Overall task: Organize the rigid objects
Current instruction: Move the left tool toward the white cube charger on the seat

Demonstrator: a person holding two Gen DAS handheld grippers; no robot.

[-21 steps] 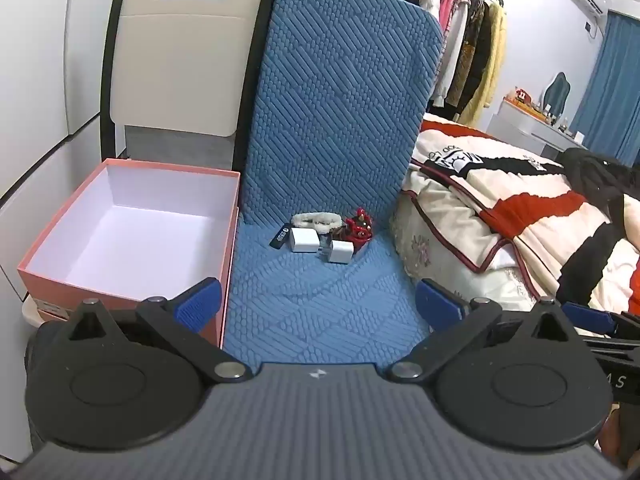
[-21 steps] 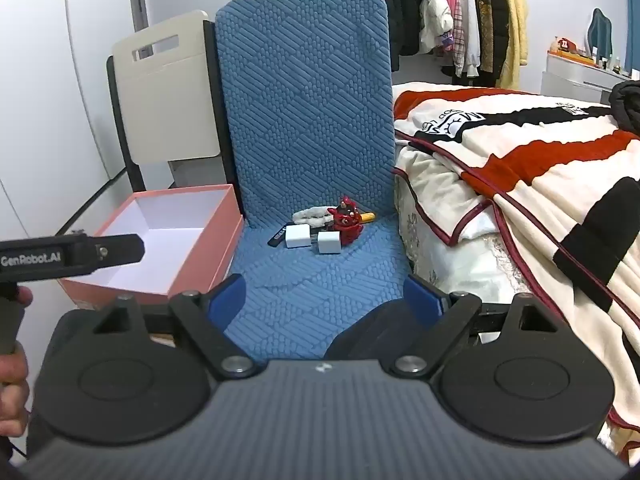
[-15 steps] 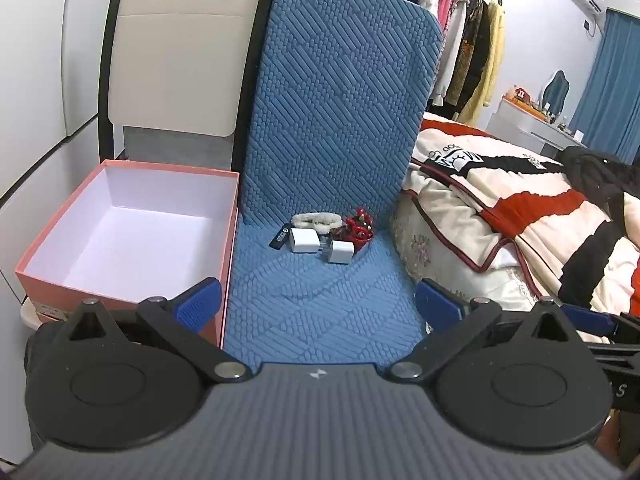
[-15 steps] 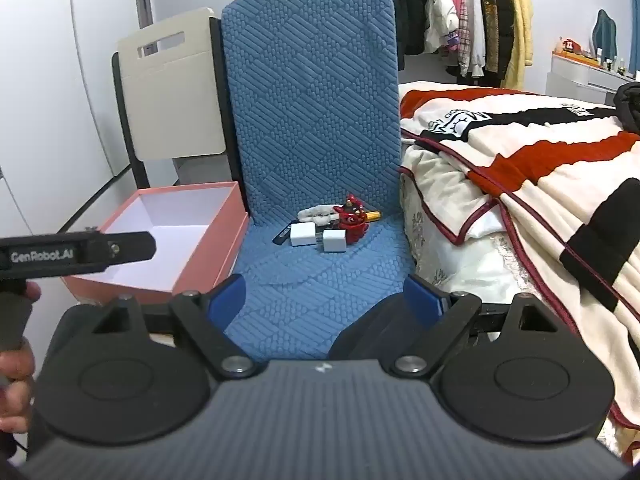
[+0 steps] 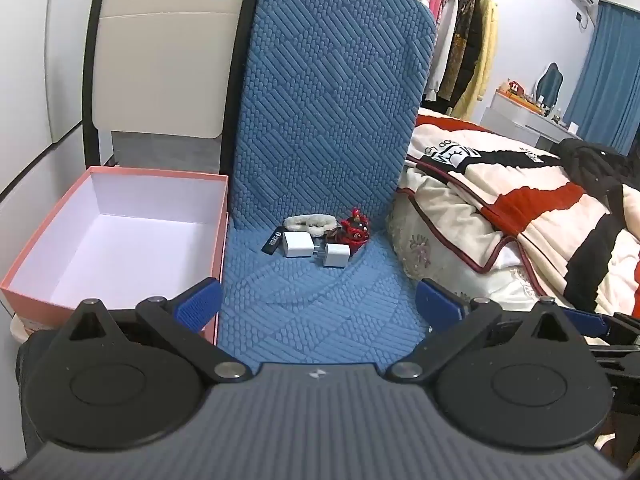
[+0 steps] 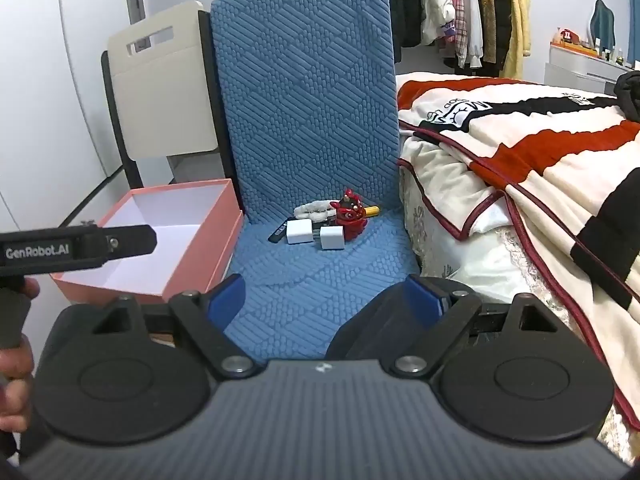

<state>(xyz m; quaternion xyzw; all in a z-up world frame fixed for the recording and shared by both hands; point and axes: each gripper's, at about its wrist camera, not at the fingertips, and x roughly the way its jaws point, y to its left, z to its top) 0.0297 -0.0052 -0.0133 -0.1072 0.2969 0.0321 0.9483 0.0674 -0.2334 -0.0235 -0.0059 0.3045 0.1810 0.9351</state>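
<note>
Plainly, left gripper (image 5: 318,300) spread wide, right gripper (image 6: 326,298) likewise (nothing held), both over blue cushion (image 5: 316,300).

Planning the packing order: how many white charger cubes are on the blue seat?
2: left charger cube beside the black tag; right charger cube in front of the red figurine. Others may hide behind.

The changes are slight. In the right wrist view, one finger (image 6: 120,240) of the left gripper (image 5: 318,300) now reaches a little farther right over the pink box (image 6: 192,276), with its tip higher against the box's white floor. The top edge of the blue chair (image 6: 304,80) sits nearer the top of the frame. In the left wrist view, the box's near left corner has slid to the frame's left edge.
</note>
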